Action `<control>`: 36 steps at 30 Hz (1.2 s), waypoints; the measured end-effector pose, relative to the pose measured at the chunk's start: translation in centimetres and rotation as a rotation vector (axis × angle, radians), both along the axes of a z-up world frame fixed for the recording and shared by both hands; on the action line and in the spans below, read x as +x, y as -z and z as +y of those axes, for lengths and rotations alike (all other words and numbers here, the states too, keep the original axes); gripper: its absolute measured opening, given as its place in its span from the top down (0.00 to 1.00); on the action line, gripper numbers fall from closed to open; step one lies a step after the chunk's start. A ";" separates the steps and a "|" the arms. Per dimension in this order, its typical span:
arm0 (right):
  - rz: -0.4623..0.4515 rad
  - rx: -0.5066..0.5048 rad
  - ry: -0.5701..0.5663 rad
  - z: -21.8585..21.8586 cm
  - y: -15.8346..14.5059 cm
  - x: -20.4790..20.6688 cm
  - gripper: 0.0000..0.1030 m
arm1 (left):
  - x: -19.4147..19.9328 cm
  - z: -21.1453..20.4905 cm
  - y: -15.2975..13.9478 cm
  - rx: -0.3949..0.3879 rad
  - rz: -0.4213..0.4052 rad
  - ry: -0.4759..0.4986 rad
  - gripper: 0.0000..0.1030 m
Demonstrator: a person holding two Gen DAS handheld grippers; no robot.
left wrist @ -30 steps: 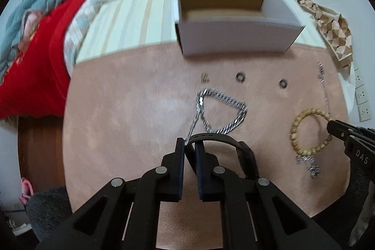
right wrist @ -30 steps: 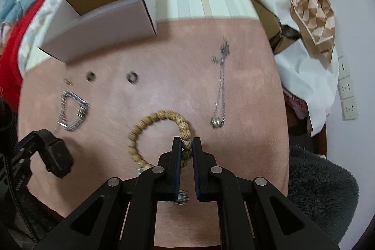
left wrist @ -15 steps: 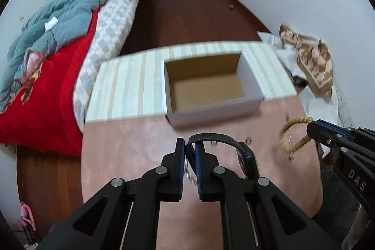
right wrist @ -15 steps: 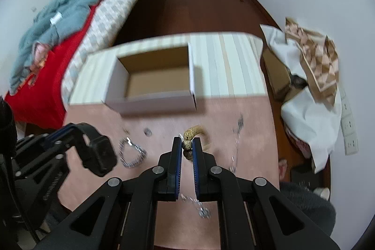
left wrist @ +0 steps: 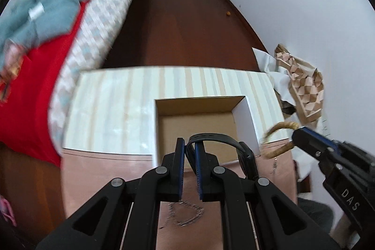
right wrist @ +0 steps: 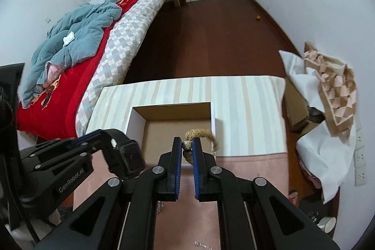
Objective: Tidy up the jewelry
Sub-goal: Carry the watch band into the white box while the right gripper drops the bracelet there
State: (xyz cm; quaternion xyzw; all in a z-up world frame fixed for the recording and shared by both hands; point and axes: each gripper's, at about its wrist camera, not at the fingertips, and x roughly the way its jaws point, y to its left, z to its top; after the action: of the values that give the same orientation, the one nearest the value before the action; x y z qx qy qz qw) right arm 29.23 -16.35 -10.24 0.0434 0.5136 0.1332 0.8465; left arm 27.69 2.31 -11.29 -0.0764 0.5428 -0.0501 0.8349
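My left gripper [left wrist: 189, 148] pinches the black strap of a smartwatch [left wrist: 243, 154] between its blue-edged fingers [left wrist: 179, 163]; the watch body hangs to the right of the fingers, above the near wall of the open cardboard box [left wrist: 243, 114]. My right gripper [right wrist: 187, 148] is closed on one speckled bead of a wooden bead bracelet [right wrist: 206, 134], whose loop curves away to the right, over the right part of the box [right wrist: 134, 120].

Legible markings: "DAS" in white on the right gripper's housing [left wrist: 349, 199], seen from the left wrist; "GenRobot.AI" on the left gripper's arm [right wrist: 70, 180], seen from the right wrist.

The box is white outside and brown inside and sits on the striped far half of the table [left wrist: 112, 104], its near wall at the border with the pink mat [left wrist: 93, 175]. A silver chain [left wrist: 185, 217] lies on the mat, near, below my left fingers; it is blurred.

Open room: the striped surface left of the box is bare to the table's left edge. Beyond the far edge is dark wood floor [right wrist: 211, 39]. The bed [right wrist: 70, 43] borders the left; crumpled wrapping [right wrist: 328, 86] lies at the right edge.
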 end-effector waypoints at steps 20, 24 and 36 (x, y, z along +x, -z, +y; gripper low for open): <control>0.210 0.120 -0.092 3.0 9.0 8.2 0.90 | 8.5 2.6 6.2 -0.059 0.184 -0.038 0.90; 0.247 0.055 -0.097 3.1 9.6 8.0 0.76 | 8.6 2.8 5.8 -0.041 0.175 -0.055 0.90; 0.160 -0.228 -0.002 1.6 7.8 4.0 0.09 | 3.7 3.7 2.4 0.212 -0.010 -0.111 0.04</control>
State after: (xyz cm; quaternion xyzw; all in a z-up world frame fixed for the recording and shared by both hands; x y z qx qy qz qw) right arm 33.28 -14.80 -18.03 -0.0433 0.5912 0.0707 0.8023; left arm 31.37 6.00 -13.64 -0.0176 0.5359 0.0536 0.8424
